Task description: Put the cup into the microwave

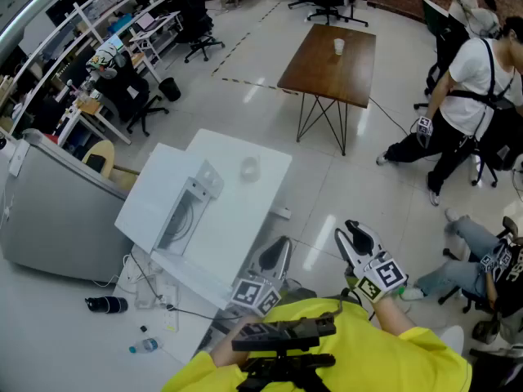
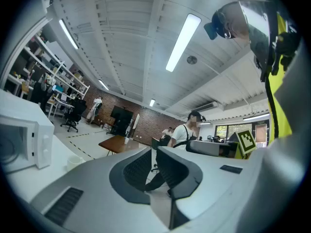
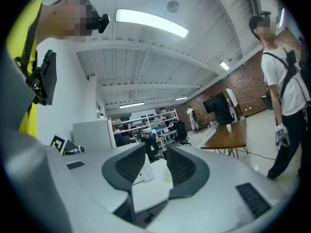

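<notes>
White surface (image 1: 237, 219): carries the cup and the microwave.
Cup (image 1: 249, 168): pale, upright on the far part of the surface, out in the open, well apart from both tongs.
Microwave (image 2: 22, 144): white, at the left of the surface, with the cup near its right side.
Left tongs (image 1: 276, 256): pressed together with nothing in them, held level by the near edge.
Right tongs (image 1: 355, 235): spread wide, empty, over the floor to the right.
</notes>
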The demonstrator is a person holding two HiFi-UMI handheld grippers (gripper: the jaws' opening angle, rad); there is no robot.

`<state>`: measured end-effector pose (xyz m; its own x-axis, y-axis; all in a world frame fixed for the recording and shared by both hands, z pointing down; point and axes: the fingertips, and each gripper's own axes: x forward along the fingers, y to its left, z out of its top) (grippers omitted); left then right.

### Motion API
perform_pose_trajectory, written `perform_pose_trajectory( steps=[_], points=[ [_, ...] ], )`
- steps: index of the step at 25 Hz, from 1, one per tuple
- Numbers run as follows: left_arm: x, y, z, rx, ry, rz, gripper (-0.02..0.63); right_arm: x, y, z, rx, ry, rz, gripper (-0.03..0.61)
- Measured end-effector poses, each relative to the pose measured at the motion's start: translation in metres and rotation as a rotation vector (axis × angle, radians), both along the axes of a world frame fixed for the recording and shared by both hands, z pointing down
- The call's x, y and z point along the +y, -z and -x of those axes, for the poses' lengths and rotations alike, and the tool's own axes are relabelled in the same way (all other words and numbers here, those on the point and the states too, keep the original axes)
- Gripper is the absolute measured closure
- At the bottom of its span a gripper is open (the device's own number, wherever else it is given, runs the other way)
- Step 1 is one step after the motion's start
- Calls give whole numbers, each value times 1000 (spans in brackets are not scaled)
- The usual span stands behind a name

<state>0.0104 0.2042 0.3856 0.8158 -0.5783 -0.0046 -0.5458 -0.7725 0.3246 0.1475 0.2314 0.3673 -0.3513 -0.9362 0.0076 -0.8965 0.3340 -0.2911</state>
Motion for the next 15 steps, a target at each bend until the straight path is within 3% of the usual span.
perform_pose_trajectory(
  steps=[3, 6, 8, 13, 15],
  points=[
    [-21, -1, 18, -6, 32, 1, 583, -28, -2, 17, -23, 49, 15, 437],
    [-38, -7, 37, -17, 85, 24, 581, -53, -1, 37, 17, 87, 23, 437],
    [-45, -15, 50, -23, 125, 37, 581, -68, -6, 48, 49, 112, 37, 477],
    [-82, -35, 72, -43, 219, 75, 580, -126, -21, 64, 9, 197, 71, 478],
    [-95, -45, 75, -84, 248, 73, 514, -149, -22, 72, 13, 237, 67, 478]
  ],
)
